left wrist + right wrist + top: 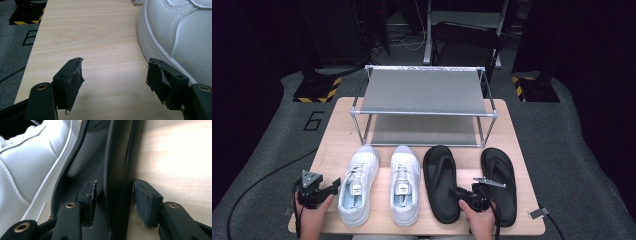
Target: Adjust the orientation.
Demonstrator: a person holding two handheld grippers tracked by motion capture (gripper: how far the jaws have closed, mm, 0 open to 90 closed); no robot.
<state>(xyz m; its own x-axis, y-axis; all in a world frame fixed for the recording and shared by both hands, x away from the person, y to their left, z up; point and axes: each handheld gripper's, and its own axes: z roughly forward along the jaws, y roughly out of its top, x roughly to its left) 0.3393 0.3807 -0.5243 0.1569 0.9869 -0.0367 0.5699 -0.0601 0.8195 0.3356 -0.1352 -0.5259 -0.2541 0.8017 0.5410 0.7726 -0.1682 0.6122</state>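
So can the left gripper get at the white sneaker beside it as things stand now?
Probably yes. The left gripper is open on bare table, and the left white sneaker lies right next to it with nothing between them. One of its fingers is already close to the sneaker's sole edge.

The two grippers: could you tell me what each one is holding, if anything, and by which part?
The right gripper has its jaws around the side rim of the left black sandal, near the heel; full closure cannot be told. The left gripper holds nothing, open beside the white sneaker.

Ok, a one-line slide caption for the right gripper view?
Right gripper jaws straddling the rim of a black sandal beside a white sneaker.
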